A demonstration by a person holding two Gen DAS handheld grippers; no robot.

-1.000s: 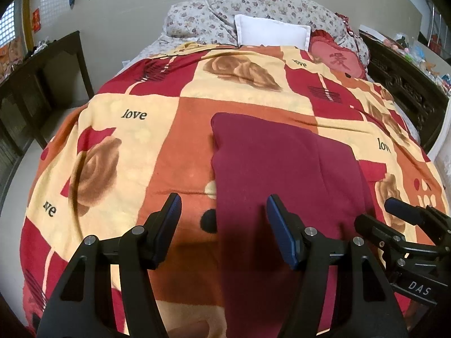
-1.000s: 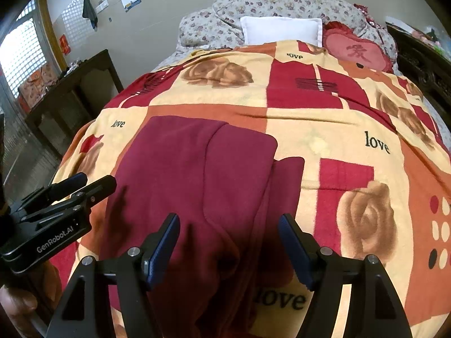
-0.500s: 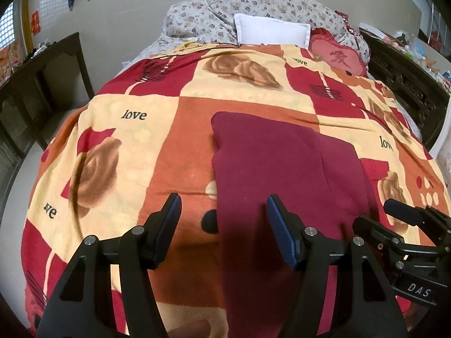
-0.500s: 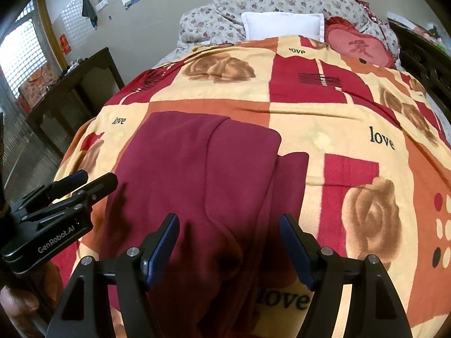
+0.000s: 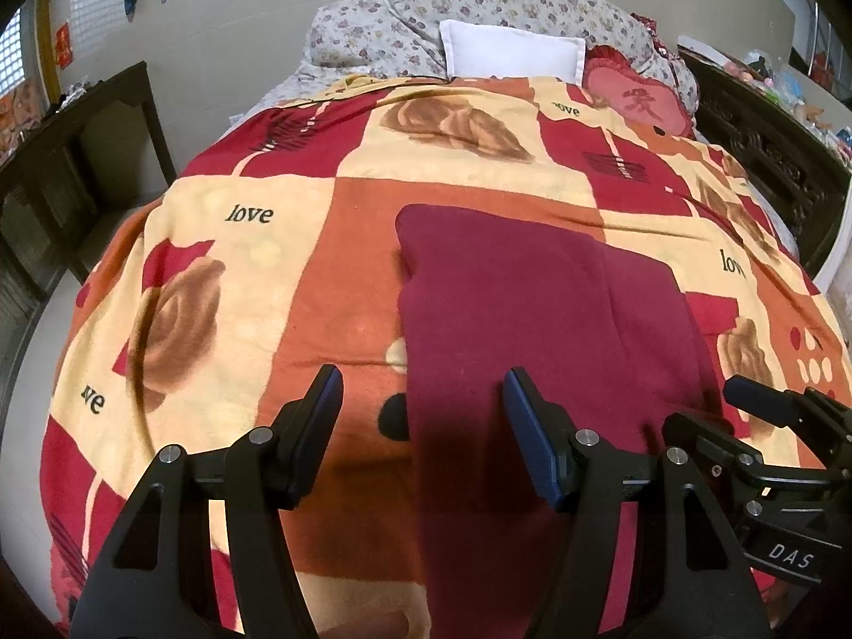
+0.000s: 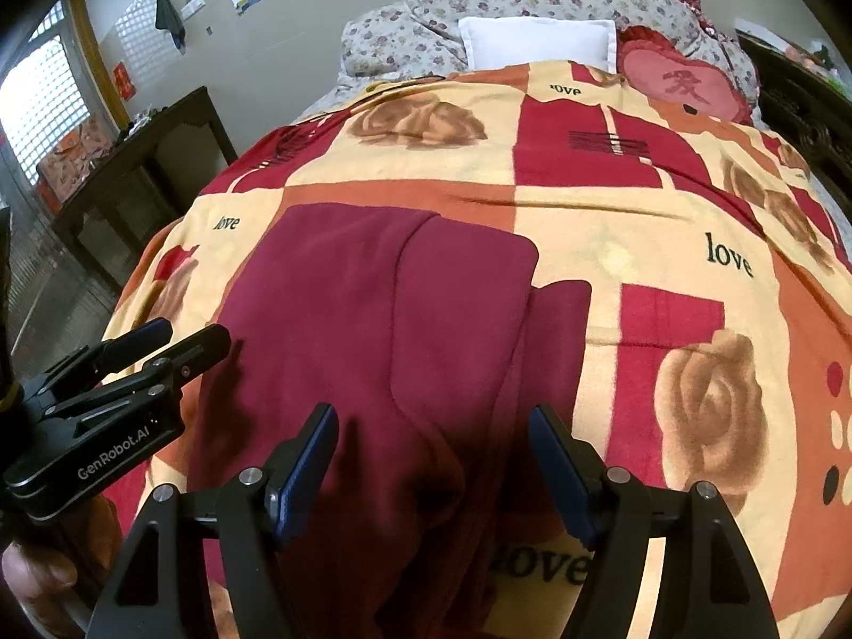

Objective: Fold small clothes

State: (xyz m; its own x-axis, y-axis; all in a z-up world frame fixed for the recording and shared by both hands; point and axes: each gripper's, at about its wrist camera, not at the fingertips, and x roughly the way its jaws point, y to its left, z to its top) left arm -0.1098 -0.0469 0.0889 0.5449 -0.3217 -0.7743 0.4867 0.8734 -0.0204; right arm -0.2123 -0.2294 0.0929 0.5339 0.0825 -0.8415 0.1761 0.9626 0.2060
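Note:
A dark maroon garment point(image 5: 532, 309) lies flat on the patterned blanket point(image 5: 255, 277), folded lengthwise, with a narrower layer point(image 6: 463, 293) on its right side and a strip showing beyond that. My left gripper point(image 5: 423, 388) hovers open over the garment's near left edge, with nothing between its blue pads. Over the garment's near right part my right gripper point(image 6: 434, 420) also stands open and empty. Each gripper shows in the other's view: the right gripper point(image 5: 708, 410) at the right edge, the left gripper point(image 6: 189, 331) at the left edge, a hand point(image 6: 32, 575) under it.
At the head of the bed lie a white pillow point(image 5: 511, 53), a floral quilt point(image 5: 399, 26) and a red heart cushion point(image 5: 639, 101). A dark wooden table point(image 5: 80, 122) stands to the left, and a dark carved bed frame point(image 5: 772, 138) runs along the right.

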